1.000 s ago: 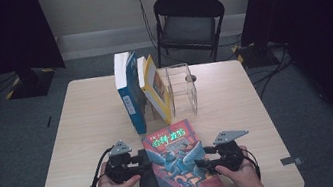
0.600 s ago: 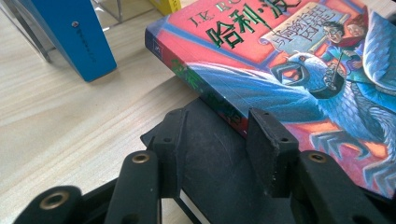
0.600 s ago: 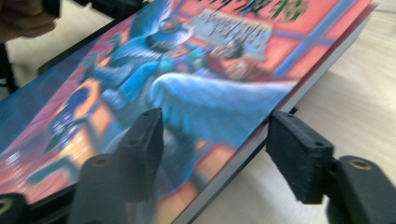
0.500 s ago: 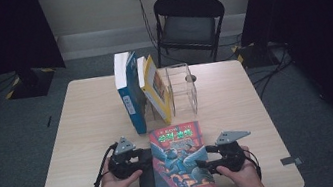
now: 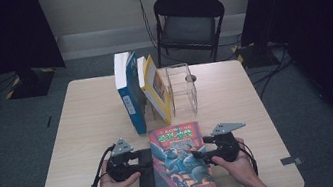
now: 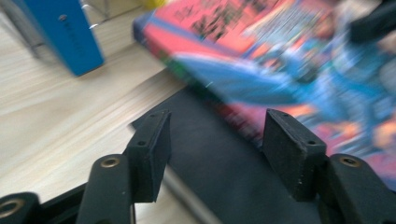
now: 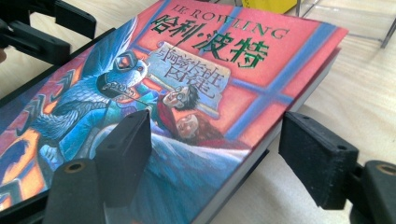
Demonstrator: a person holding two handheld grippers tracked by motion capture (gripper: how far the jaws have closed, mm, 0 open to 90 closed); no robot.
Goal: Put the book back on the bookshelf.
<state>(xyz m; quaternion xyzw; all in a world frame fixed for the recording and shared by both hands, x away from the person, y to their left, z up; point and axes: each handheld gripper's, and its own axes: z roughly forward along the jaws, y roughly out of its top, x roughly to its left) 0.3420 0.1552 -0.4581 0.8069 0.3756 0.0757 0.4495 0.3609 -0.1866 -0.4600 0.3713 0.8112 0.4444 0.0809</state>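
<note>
1. The red-and-blue illustrated book (image 5: 182, 164) is lying face up at the lower centre of the high view, near the front edge of the tabletop (image 5: 83, 122), partly overlapping a flat black item (image 5: 147, 183) under its left edge.
2. The left hand-held gripper (image 5: 143, 160) is sitting at the book's left edge; its jaws have just been opening, and in the left gripper view the pads (image 6: 150, 149) are standing apart over the black item, pressing on nothing.
3. The right hand-held gripper (image 5: 199, 155) is sitting at the book's right edge; its jaws have just been opening too, and in the right gripper view they are straddling the book's edge, one pad (image 7: 125, 149) over the cover, the other (image 7: 314, 156) off to the side, neither squeezing.
4. Step judged: the book is being let go flat on the tabletop, or regripped.
5. Behind, at upper centre, a blue book (image 5: 129, 92) and a yellow book (image 5: 156, 89) are standing beside a clear holder (image 5: 182, 88).
6. Next move probably calls for a firm two-sided pinch on the book's edges, then lifting and turning it upright toward that row.
</note>
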